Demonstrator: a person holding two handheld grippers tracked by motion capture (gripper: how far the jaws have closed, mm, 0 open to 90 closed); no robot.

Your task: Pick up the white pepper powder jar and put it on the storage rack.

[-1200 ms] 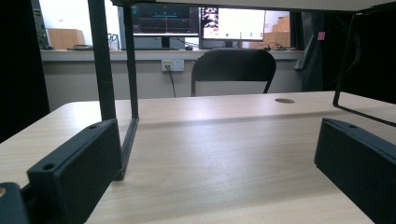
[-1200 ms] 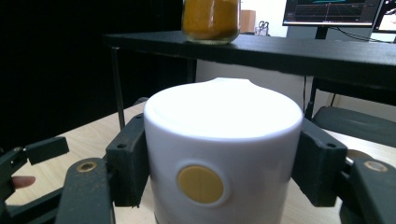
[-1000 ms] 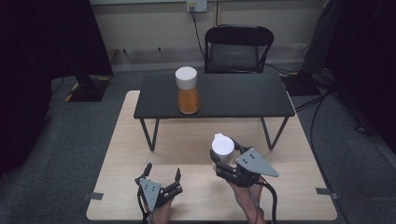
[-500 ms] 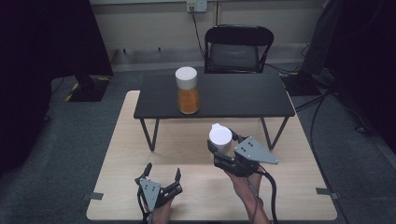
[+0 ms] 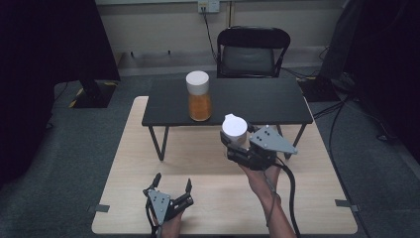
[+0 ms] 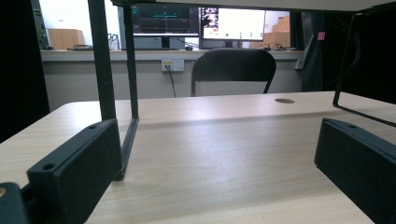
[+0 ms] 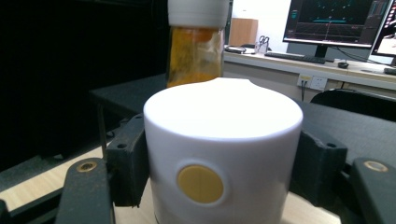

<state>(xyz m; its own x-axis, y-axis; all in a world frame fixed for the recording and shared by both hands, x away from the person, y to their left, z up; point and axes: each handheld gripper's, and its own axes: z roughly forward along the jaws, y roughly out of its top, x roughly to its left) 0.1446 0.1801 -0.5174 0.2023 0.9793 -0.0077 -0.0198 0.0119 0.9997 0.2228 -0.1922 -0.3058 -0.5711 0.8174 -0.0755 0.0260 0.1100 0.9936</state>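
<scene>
White cylindrical container [image 5: 234,130], smooth-sided, with a round yellow disc low on its near face in the right gripper view [image 7: 223,163]. It is clamped in the right gripper [image 5: 236,144], one black jaw pressed against each side of the body. Container held upright, clear of the wooden bench [image 5: 208,198], over the bench's right half and just in front of the front edge of the black low table [image 5: 267,101] as the high view has it. Top surface shows a small raised lip at the far side.

Right hand [image 5: 260,178] carries the gripper from below; grey three-cornered plate points toward the bench's right edge; cable trails back along the forearm.

Jar with orange contents and a white lid [image 5: 198,95] stands upright on the black low table, near that table's front edge, left of centre. In the right gripper view the jar [image 7: 195,51] sits directly behind the held container, well apart from it.

Left gripper [image 5: 171,188] rests low near the bench's front edge, left of centre. Jaws apart, nothing between them; left gripper view shows bare wood between the two black jaws, and the low table's black legs to the left.

Black chair [image 5: 252,49] stands behind the low table on the grey floor.
</scene>
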